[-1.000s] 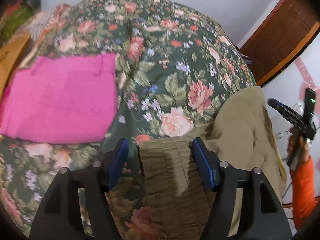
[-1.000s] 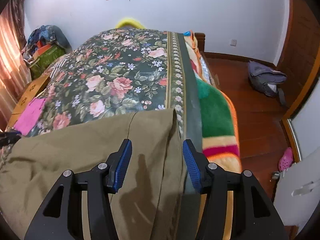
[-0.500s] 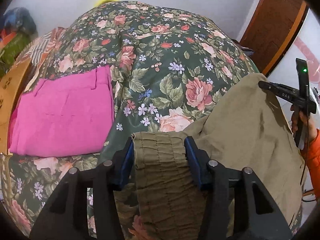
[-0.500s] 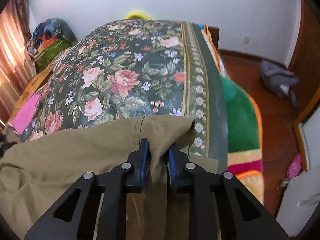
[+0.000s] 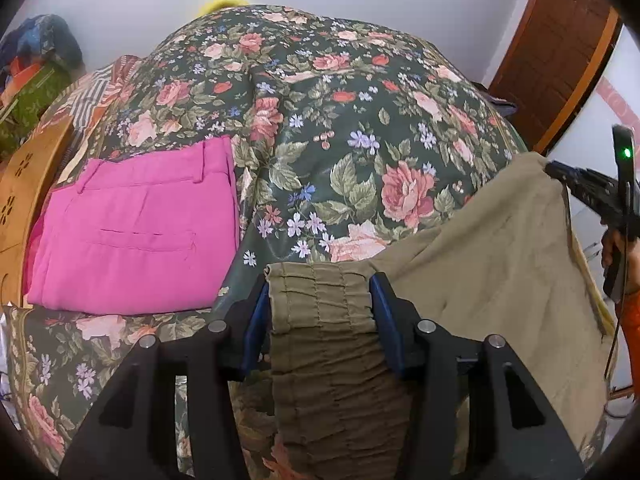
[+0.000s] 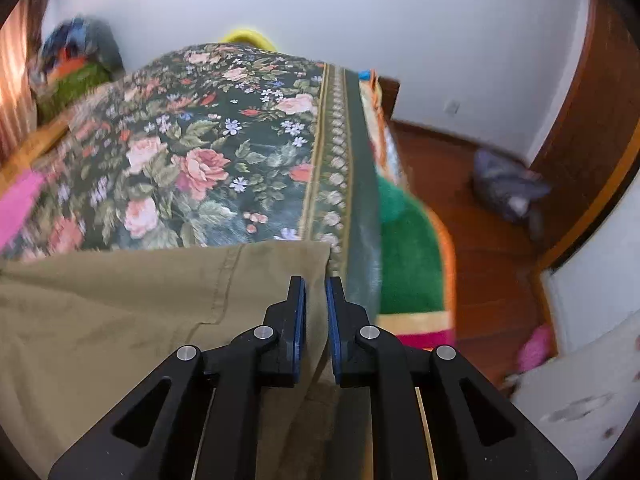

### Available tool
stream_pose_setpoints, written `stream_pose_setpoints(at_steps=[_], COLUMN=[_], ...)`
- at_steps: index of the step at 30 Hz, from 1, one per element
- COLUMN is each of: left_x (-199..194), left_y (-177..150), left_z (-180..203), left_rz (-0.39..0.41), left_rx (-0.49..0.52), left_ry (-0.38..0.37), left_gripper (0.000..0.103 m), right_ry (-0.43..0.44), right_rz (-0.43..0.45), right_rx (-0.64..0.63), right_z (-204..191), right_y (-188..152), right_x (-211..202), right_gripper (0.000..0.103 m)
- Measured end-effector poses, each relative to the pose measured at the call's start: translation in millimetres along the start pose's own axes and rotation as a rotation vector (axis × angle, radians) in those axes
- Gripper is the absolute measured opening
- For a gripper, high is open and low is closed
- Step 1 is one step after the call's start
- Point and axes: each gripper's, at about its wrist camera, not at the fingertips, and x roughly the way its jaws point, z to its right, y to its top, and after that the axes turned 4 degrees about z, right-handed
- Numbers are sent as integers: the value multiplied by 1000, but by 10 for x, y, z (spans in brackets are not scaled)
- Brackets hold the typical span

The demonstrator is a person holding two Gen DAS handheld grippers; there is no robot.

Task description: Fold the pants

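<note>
Floral bedspread (image 5: 360, 128), wood floor (image 6: 480, 220); both tools pinching olive pants (image 5: 500, 260).

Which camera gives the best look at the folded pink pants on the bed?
The left wrist view: the pink pants lie sharp and almost whole there, with waistband and pocket seam visible. The right wrist view shows only a blurred pink sliver at its left edge.

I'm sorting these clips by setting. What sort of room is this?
Most likely a bedroom in a home: a bed under a floral bedspread, folded pink pants lying on it, and a wooden floor beside it with a bag left on it.
</note>
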Motion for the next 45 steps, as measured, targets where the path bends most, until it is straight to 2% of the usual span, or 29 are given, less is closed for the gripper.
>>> stream_pose_setpoints(at_steps=[3, 4, 6, 8, 9, 12, 15, 18, 20, 22, 23, 24, 28, 32, 36, 39, 42, 45], left_x=[-132, -188, -341, -486, -549, -679, -611, -371, -212, -179, -202, -221, -278, -498, -752, -842, -811, -739], left_y=[58, 73, 93, 98, 97, 64, -15, -141, -225, -280, -300, -308, -354, -382, -415, -484, -606, -786], left_z=[9, 30, 114, 198, 232, 354, 465, 533, 517, 501, 488, 477, 314, 245, 391, 549, 653, 694], left_rz=[15, 25, 62, 104, 119, 138, 106, 29, -21, -18, -9, -5, -16, 1, 35, 45, 21, 8], left_rx=[-14, -8, 23, 60, 72, 80, 90, 98, 95, 106, 113, 115, 69, 21, 38, 51, 50, 58], left_ry=[-2, 10, 65, 95, 96, 48, 2, -3, 8, 21, 32, 46, 51, 42, 15, -9, -26, 6], left_gripper=[52, 53, 54, 56, 59, 62, 62, 62, 62, 63, 68, 72, 75, 75, 75, 75, 75, 76], right_ry=[-37, -61, -90, -37, 16, 125, 242, 310, 309, 299, 295, 274, 132, 99, 161, 245, 316, 345], right_rz=[13, 22, 32, 42, 42, 33, 0, -67, -129, -163, -167, -169, -210, -198, -124, -80, -86, -130], right_rx=[-23, -24, -19, 19, 45, 76, 76, 98, 98, 85, 79, 69, 13, 30, 64, 97, 112, 109], right_z=[-10, 8, 55, 99, 115, 36, -160, -302, -354, -357, -344, -324, -206, -47, -105, -278, -472, -614], right_y=[24, 34, 45, 37, 18, -77, -184, -309, -418, -504, -533, -549, -652, -759, -789, -838, -982, -1182], right_x=[-131, -185, -278, -390, -452, -539, -488, -312, -140, -44, -33, -49, -138, -445, -867, -1113, -1196, -1170], right_gripper=[10, 15, 15, 16, 18, 27, 33, 34, 34, 34, 34, 34, 35, 35, 36, 43, 45, 45])
